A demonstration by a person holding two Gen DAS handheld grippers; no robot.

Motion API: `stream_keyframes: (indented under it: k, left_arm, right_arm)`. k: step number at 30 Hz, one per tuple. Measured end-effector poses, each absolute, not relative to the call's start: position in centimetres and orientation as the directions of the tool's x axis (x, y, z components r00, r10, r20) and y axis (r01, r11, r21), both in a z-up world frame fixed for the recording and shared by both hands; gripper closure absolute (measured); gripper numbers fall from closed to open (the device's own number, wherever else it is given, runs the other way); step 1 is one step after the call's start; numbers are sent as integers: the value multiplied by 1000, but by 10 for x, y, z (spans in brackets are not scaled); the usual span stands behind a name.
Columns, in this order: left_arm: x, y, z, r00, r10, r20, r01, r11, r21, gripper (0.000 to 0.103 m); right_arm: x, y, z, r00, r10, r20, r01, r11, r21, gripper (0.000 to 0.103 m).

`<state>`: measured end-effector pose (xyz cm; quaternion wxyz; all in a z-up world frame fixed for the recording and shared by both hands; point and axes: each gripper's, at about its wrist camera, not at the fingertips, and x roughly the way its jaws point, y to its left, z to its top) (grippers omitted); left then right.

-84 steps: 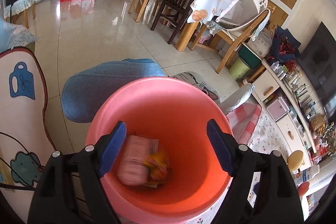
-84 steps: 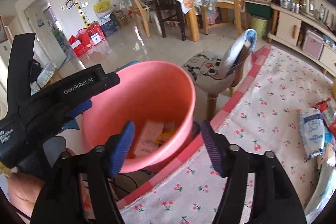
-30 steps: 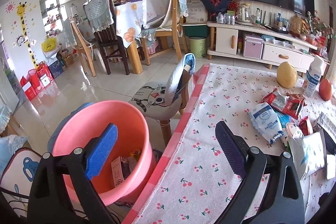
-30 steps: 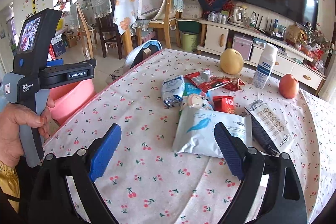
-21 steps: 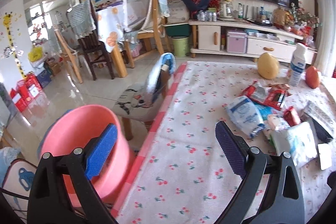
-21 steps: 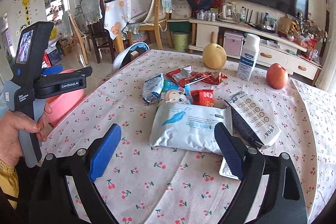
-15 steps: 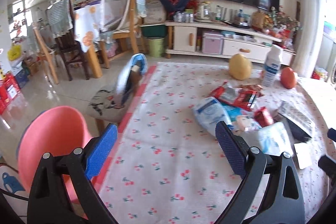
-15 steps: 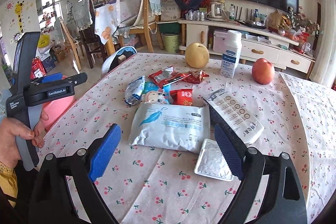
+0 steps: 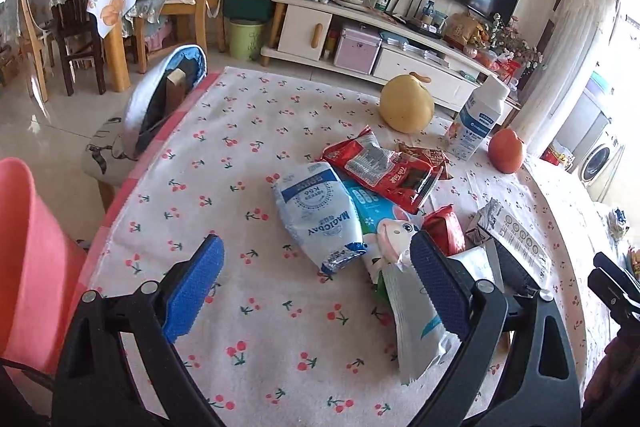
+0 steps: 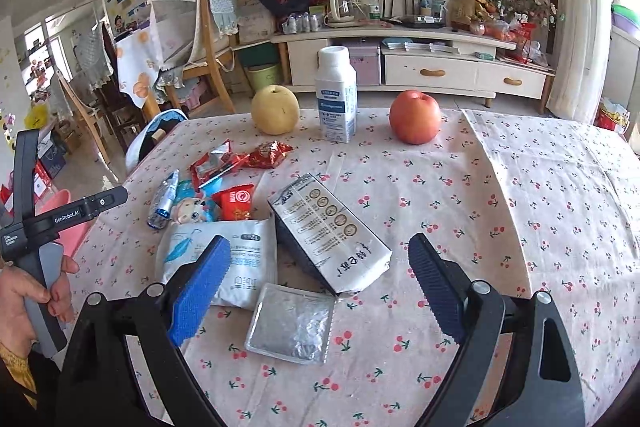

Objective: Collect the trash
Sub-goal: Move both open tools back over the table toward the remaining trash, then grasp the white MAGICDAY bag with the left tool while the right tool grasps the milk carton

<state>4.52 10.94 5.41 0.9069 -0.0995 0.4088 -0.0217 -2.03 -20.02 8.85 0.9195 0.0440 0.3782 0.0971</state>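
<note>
Right hand-held gripper [image 10: 316,283] wide open, empty; foil packet [image 10: 291,323] on tabletop [image 10: 520,195] lies right between its pads, just ahead, long axis roughly fwd; nearest trash for R. Left hand-held gripper [image 9: 316,287] also agape, empty; blue-white bag [image 9: 316,215] ahead of it, lengthwise away.

cherry-print table [image 10: 520,187], wrappers [image 10: 224,267], fruit [image 10: 415,123]

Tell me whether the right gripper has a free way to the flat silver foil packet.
Probably yes: the right gripper is open, and the foil packet lies flat on the tablecloth just ahead, uncovered.
</note>
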Motion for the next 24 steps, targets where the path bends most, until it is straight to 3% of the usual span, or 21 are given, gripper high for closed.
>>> stream_keyframes:
  k: [19,24]
  left_arm:
    - [101,106,19,614,-117,-781,-115,965,-235,10]
    - [106,103,13,599,-123,-791,-114,965,-236,18]
  right_arm:
    - [43,-199,42,586,234,-776,-228,966,119,13]
    - [57,-195,30,558,249,-791,-253,959,123,13]
